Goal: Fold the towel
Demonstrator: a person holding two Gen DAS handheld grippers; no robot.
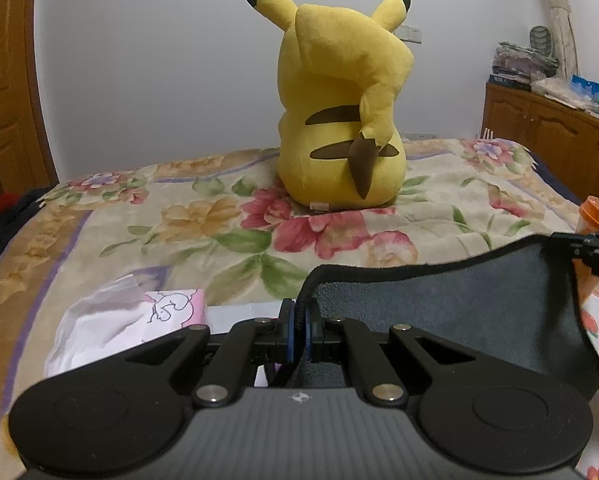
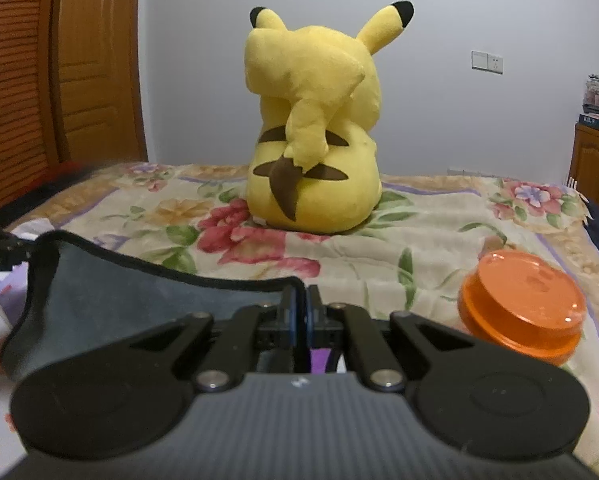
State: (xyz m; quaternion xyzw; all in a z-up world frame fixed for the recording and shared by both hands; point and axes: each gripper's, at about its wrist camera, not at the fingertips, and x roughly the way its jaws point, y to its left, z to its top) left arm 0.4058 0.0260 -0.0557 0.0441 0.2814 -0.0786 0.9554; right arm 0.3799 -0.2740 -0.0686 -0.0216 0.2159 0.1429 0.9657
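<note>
My left gripper (image 1: pixel 299 330) is pinching one corner of the gray towel (image 1: pixel 439 308), and my right gripper (image 2: pixel 302 322) is pinching the other corner. I hold both corners up so the edge stretches between them and the rest hangs down over the bed (image 1: pixel 139 216), ready to fold. The bed has a flowery blanket. A yellow plush toy (image 1: pixel 339 112) sits farther back. An orange lid (image 2: pixel 523 304) is near my right side. Behind is a white wall (image 1: pixel 159 60).
</note>
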